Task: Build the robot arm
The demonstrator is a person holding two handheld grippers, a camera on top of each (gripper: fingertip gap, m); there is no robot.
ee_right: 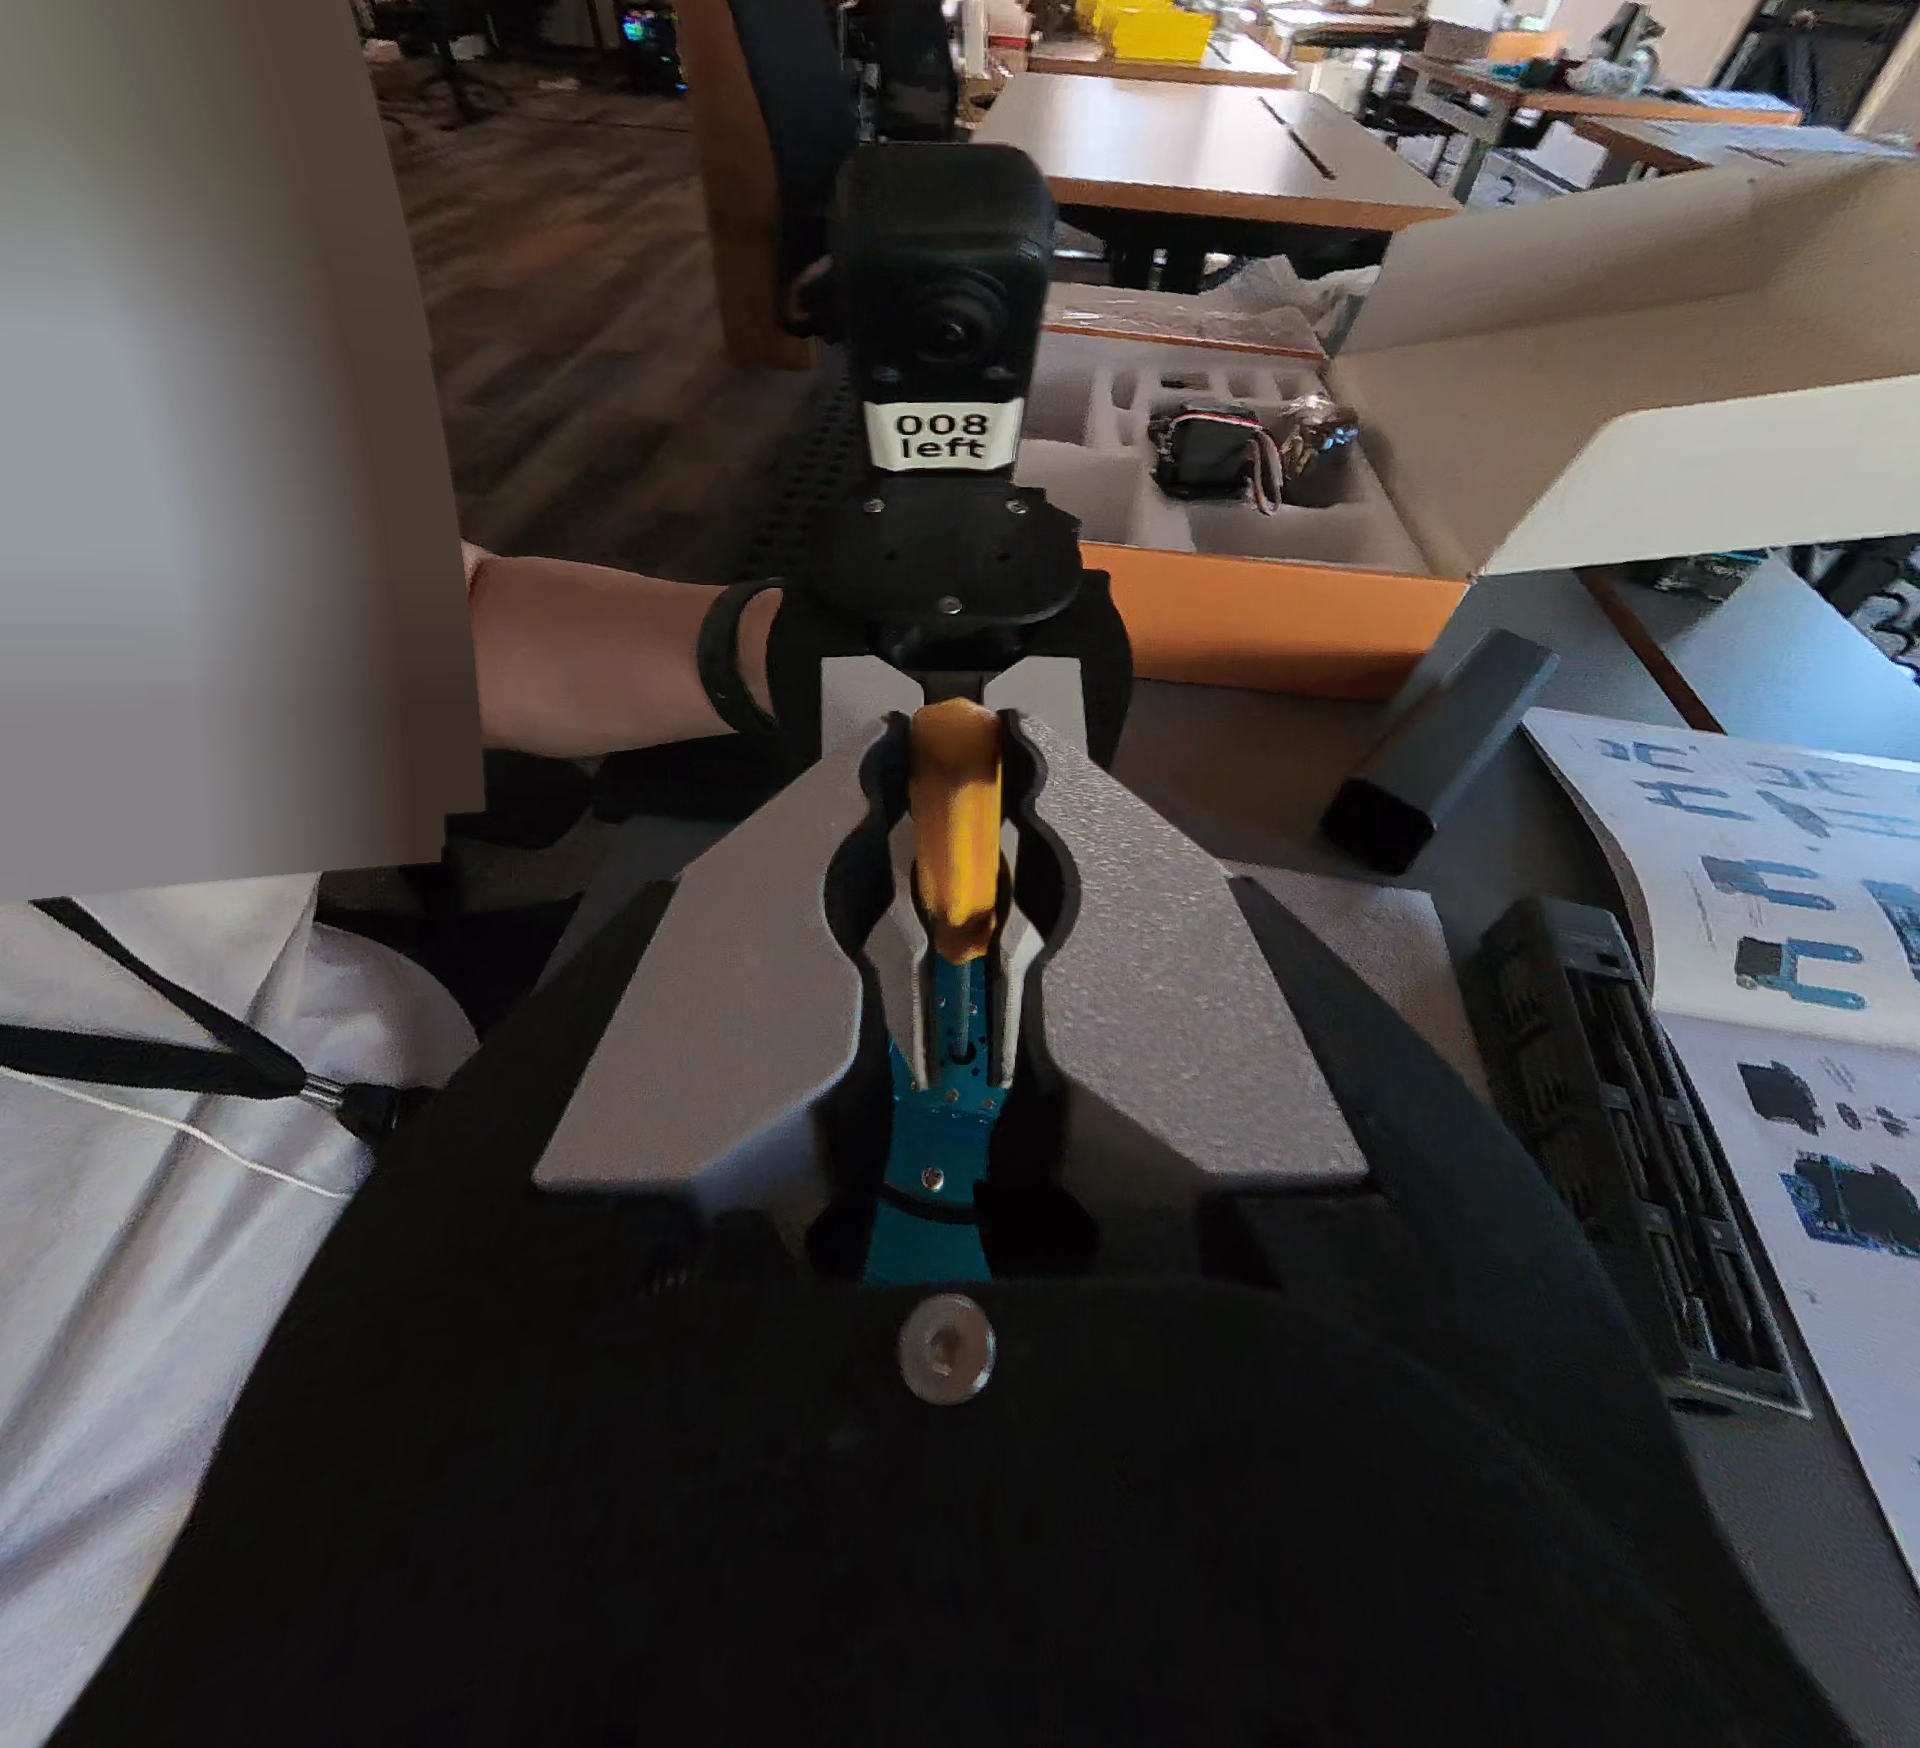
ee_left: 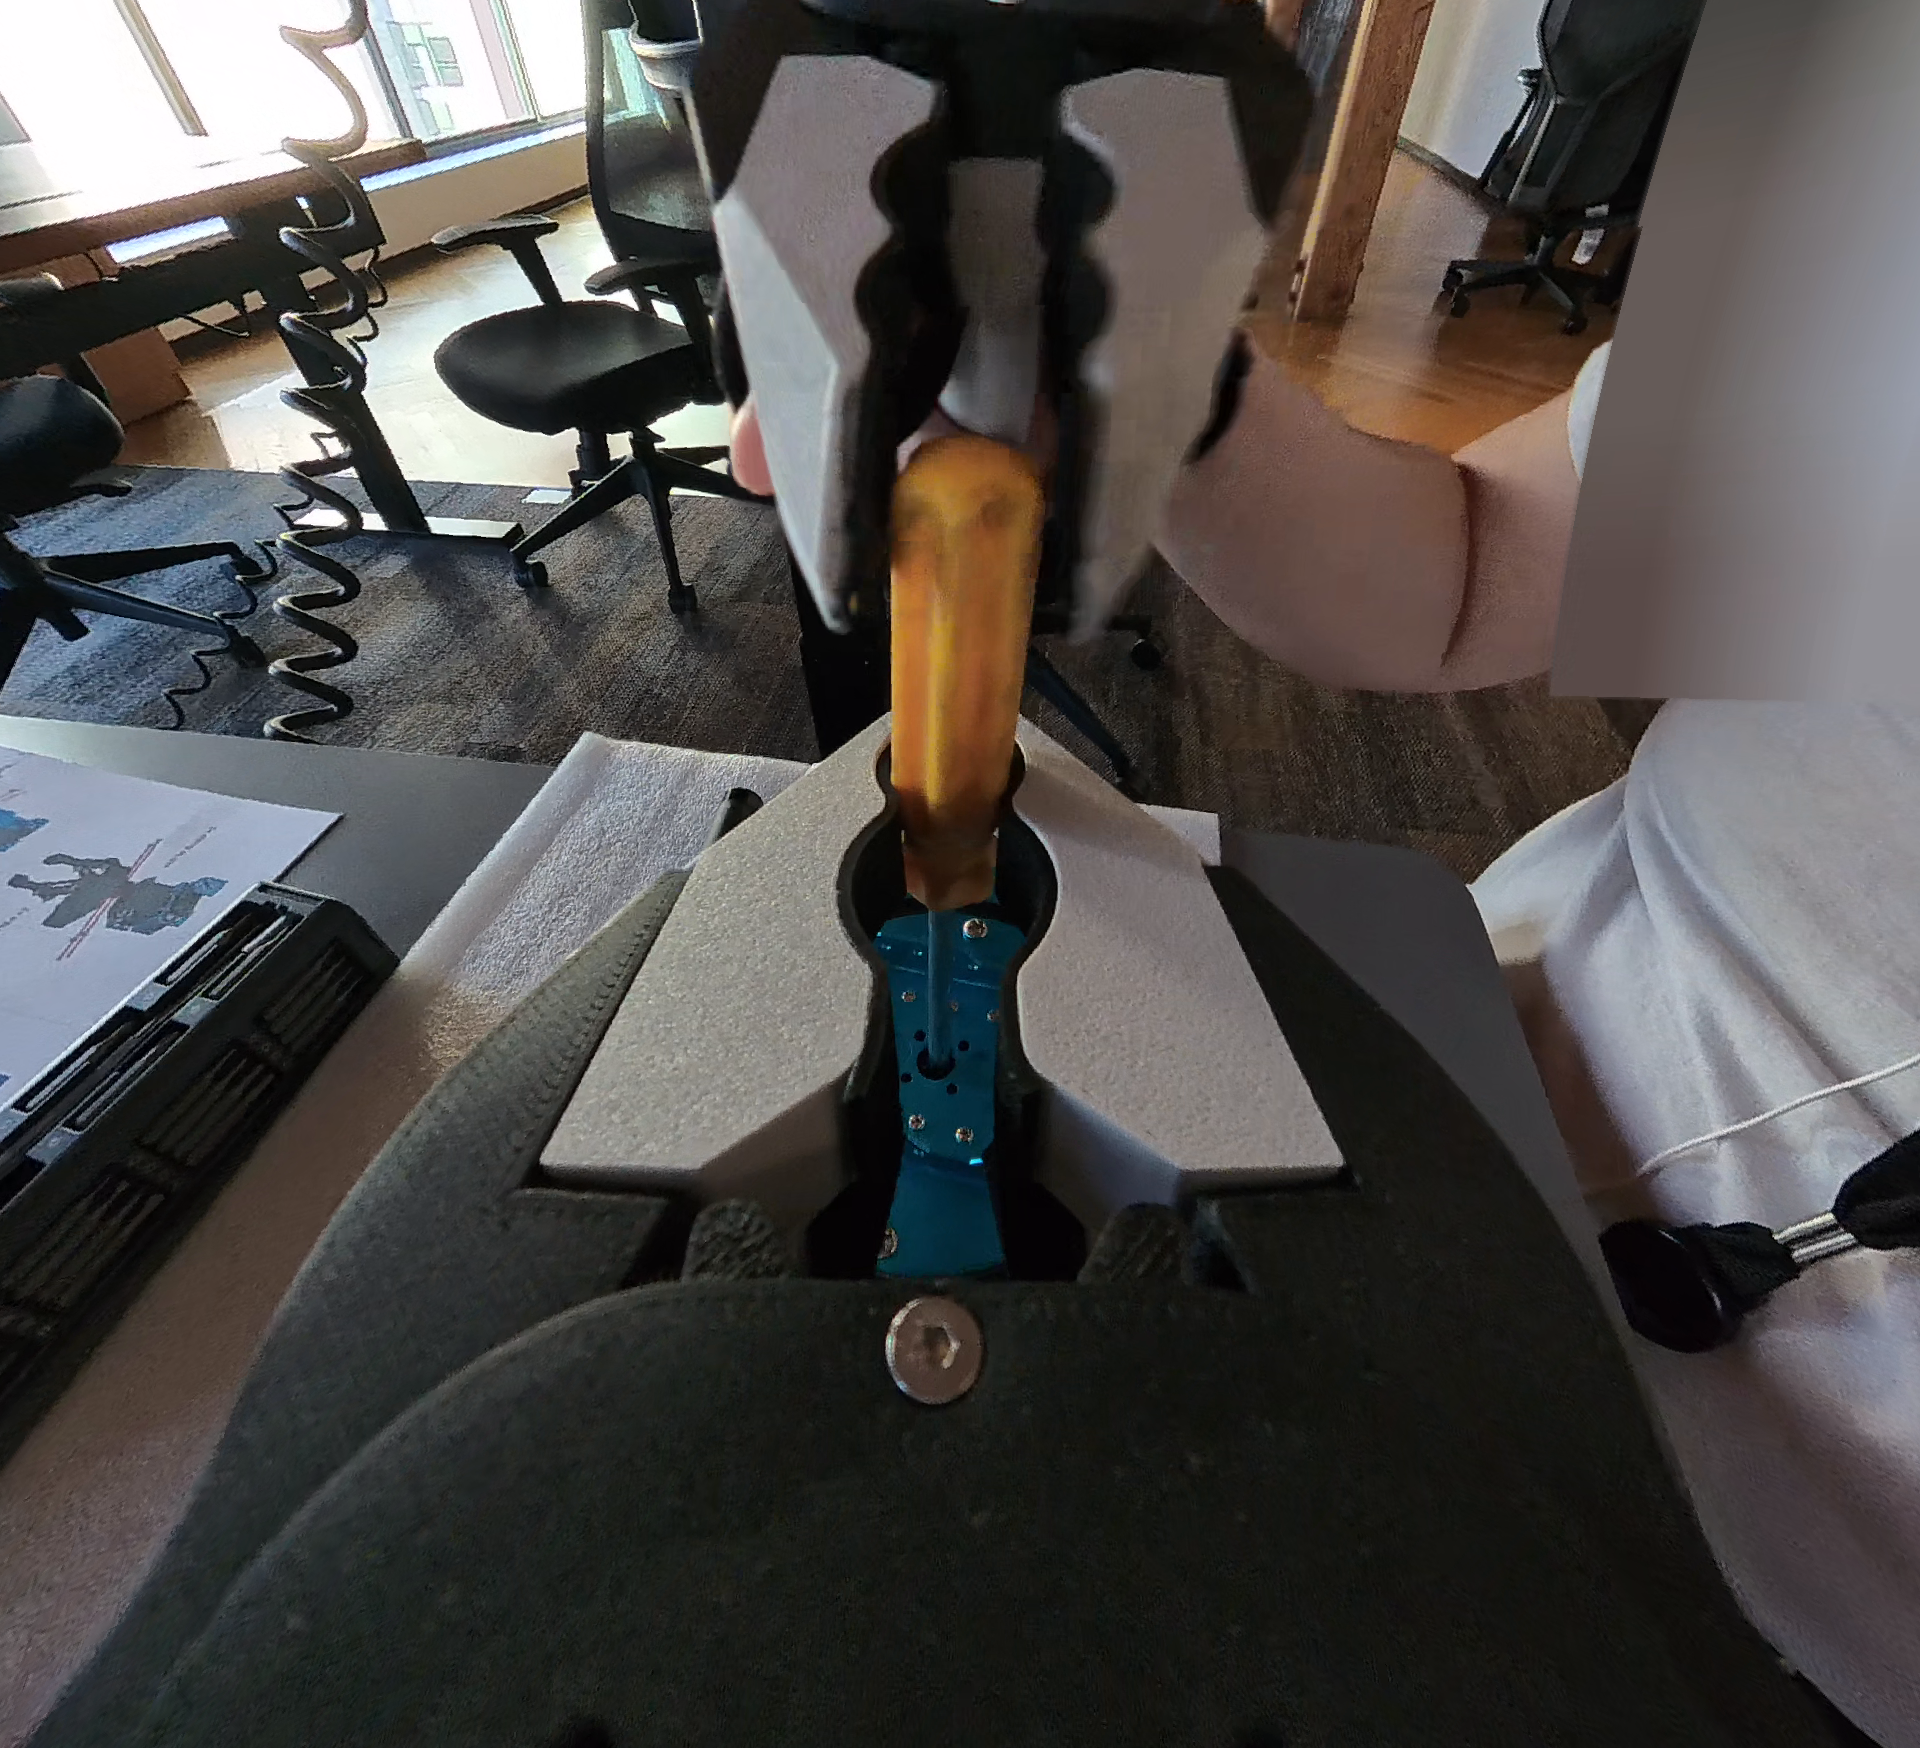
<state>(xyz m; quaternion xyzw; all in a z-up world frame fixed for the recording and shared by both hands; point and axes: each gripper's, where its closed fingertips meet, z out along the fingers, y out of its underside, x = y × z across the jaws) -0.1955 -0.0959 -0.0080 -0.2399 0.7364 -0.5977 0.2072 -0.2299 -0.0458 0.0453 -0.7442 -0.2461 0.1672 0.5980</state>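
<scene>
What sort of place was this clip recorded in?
Likely an open-plan office used as a workshop: black swivel office chairs, long wooden desks, and an open cardboard box of foam-packed parts on the grey worktable.

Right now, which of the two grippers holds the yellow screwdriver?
The right gripper: its fingers clamp the yellow screwdriver by the handle, while the left gripper grips the blue metal part instead.

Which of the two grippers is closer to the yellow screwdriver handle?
Right. The right gripper has its fingers closed on the yellow screwdriver handle from above. The left gripper sits lower, its fingers clamped on the blue metal part under the tip.
</scene>
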